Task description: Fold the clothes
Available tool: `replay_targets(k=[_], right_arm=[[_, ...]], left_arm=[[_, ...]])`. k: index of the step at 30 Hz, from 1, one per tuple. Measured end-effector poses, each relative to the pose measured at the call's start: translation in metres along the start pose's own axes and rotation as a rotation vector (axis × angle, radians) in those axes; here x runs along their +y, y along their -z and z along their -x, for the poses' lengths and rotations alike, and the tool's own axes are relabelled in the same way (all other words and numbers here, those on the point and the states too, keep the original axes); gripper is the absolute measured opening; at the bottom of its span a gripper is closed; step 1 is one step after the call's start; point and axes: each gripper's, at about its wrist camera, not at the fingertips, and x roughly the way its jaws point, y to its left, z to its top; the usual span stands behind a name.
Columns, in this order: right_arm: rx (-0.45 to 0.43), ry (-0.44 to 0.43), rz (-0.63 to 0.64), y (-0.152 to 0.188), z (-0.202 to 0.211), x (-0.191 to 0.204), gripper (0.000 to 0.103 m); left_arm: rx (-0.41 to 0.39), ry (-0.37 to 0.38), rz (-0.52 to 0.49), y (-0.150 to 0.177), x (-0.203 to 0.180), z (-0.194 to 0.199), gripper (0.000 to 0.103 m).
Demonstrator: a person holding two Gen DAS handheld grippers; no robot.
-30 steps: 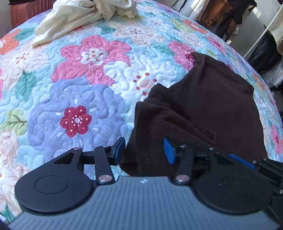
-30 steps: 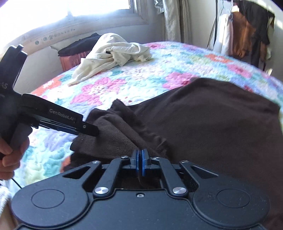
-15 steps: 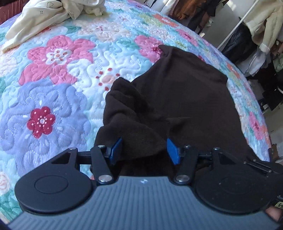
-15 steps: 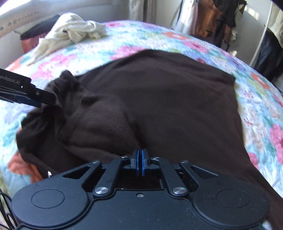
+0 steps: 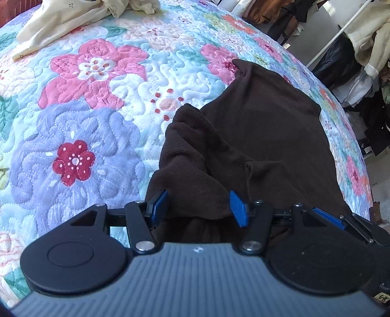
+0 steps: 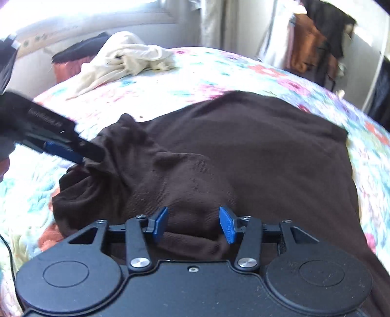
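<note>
A dark brown garment point(image 5: 263, 136) lies spread on the flowered quilt point(image 5: 102, 102), with a bunched fold at its near left part point(image 6: 156, 170). My left gripper point(image 5: 198, 207) is open, its blue pads on either side of the garment's near edge. It also shows in the right wrist view point(image 6: 73, 151), at the bunched fold. My right gripper point(image 6: 193, 223) is open over the garment's near edge, with cloth between and below its pads.
A crumpled cream garment point(image 6: 126, 61) lies at the far end of the bed point(image 5: 61, 19). Hanging clothes point(image 6: 314, 46) and a rack stand beyond the bed's far right side. A red-brown case point(image 6: 65, 68) stands by the wall.
My right gripper was shut on the brown cloth and has now opened, letting it go. My left gripper has stayed open at the garment's edge and shifted slightly.
</note>
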Motion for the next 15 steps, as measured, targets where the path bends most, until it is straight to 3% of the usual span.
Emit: replay_targets(k=[2,6,7,8,9,10,15], right_arm=[[0.001,-0.034,0.036,0.001,-0.002,0.008,0.063],[0.044,-0.052,0.051,0.001,-0.024,0.010,0.064],[0.038,-0.029,0.074,0.002,-0.027,0.010,0.056],[0.032,-0.007,0.096,0.004,-0.030,0.010,0.033],[0.019,0.019,0.113,0.006,-0.028,0.010,0.022],[0.006,0.035,0.118,0.008,-0.021,0.008,0.004],[-0.032,0.147,0.093,0.016,0.017,-0.018,0.003]], left_arm=[[0.013,-0.014,-0.009,0.001,0.000,-0.004,0.055],[0.026,-0.010,-0.017,0.001,-0.002,-0.006,0.055],[0.026,-0.009,-0.020,0.002,-0.003,-0.005,0.055],[0.026,-0.008,-0.024,0.002,-0.003,-0.005,0.055],[0.028,-0.008,-0.026,0.003,-0.004,-0.005,0.055],[0.032,-0.011,-0.027,0.004,-0.004,-0.005,0.055],[0.047,-0.017,-0.031,0.004,-0.002,-0.007,0.055]])
